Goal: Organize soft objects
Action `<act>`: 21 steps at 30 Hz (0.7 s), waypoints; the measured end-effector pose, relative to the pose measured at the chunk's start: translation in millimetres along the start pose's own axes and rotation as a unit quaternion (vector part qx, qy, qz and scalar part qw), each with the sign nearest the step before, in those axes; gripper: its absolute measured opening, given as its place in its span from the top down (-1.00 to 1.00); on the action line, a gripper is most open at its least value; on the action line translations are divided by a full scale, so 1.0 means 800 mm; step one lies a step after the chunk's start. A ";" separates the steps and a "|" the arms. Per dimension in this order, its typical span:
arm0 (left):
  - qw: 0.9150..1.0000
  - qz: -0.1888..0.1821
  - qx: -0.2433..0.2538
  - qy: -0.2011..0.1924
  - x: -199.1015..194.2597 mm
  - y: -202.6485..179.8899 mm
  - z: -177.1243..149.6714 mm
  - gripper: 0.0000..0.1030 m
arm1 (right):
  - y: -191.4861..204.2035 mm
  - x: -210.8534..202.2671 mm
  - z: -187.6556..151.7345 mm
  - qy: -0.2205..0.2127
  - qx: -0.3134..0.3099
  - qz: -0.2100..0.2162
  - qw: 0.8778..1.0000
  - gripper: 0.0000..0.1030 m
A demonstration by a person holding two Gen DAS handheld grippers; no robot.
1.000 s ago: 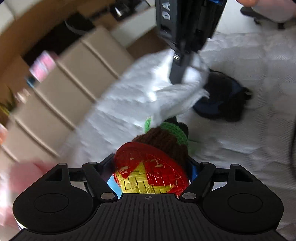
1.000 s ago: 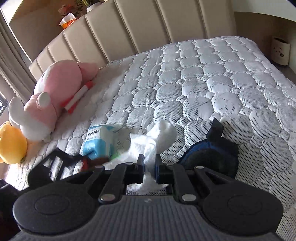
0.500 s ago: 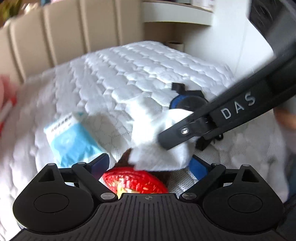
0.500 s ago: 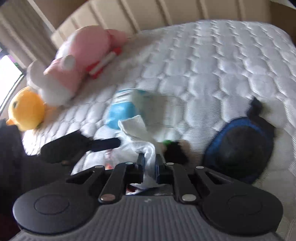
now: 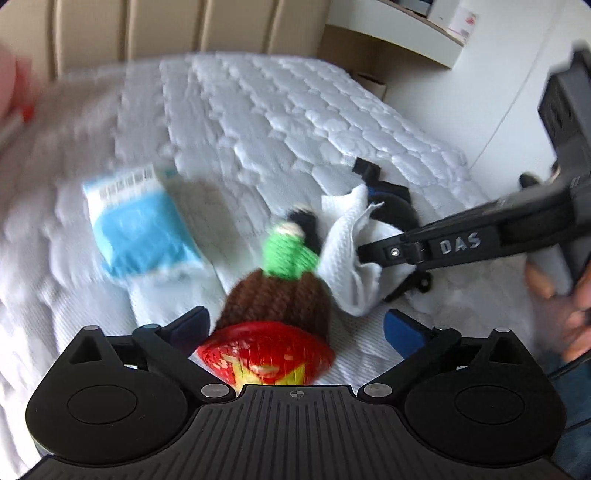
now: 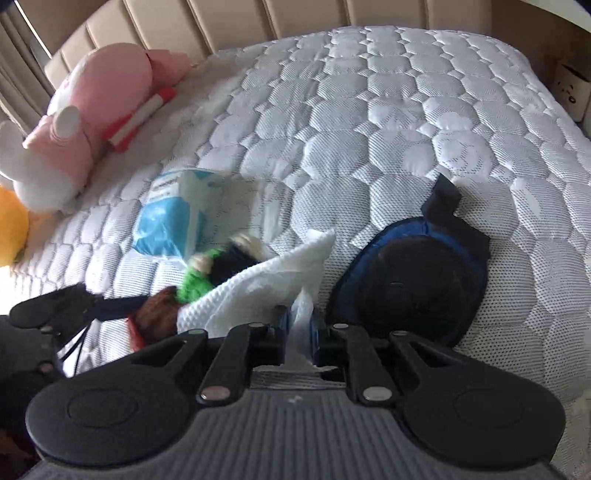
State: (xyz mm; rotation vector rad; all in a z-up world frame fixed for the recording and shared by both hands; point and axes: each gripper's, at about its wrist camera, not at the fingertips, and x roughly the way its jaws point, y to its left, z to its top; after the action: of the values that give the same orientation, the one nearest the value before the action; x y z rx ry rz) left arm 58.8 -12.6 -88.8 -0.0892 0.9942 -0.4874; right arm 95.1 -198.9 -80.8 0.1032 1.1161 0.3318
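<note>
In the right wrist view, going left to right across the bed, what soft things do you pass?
Yellow plush toy → pink plush toy → blue tissue pack → white cloth held in the right hand-held gripper → dark blue pad.

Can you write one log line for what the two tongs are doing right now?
left tongs: open around brown-and-green knitted doll with red woven hat | right tongs: shut on white textured cloth | surface: white quilted mattress

A white quilted mattress [image 6: 388, 122] fills the room; behind it stands a beige padded headboard [image 6: 295, 18], with a white wall [image 5: 491, 85] and shelf [image 5: 399, 26] beside.
</note>
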 end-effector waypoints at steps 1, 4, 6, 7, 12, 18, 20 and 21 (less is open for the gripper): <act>0.999 -0.017 -0.028 0.007 0.000 0.008 0.000 -1.00 | 0.001 0.003 0.000 0.003 -0.001 -0.004 1.000 0.73; 0.985 -0.091 -0.139 0.051 0.012 0.040 -0.008 -1.00 | 0.002 0.004 -0.001 0.006 -0.006 -0.009 1.000 0.73; 0.966 -0.130 -0.210 0.082 0.028 0.057 -0.017 -1.00 | 0.002 -0.003 0.000 -0.007 -0.007 -0.009 1.000 0.73; 0.961 -0.137 -0.226 0.085 0.032 0.060 -0.020 -1.00 | 0.001 -0.009 0.002 -0.020 -0.003 -0.007 1.000 0.73; 0.965 -0.141 -0.208 0.076 0.036 0.051 -0.019 -1.00 | -0.015 -0.039 0.010 -0.070 0.038 0.029 0.996 0.73; 0.963 -0.126 -0.236 0.035 0.033 0.056 -0.019 -0.82 | -0.030 -0.051 0.016 -0.090 0.078 0.039 0.992 0.73; 0.970 -0.106 -0.218 0.027 0.027 0.059 -0.014 -0.43 | -0.034 -0.051 0.017 -0.093 0.084 0.041 0.991 0.73; 0.970 -0.103 -0.218 0.020 0.023 0.064 -0.009 -0.43 | -0.035 -0.051 0.018 -0.094 0.085 0.042 0.991 0.73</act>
State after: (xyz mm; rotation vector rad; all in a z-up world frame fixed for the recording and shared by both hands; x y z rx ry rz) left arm 79.4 26.3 -121.8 -0.5831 1.1241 -0.4528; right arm 97.7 -237.0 -46.5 0.3268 0.9535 0.2955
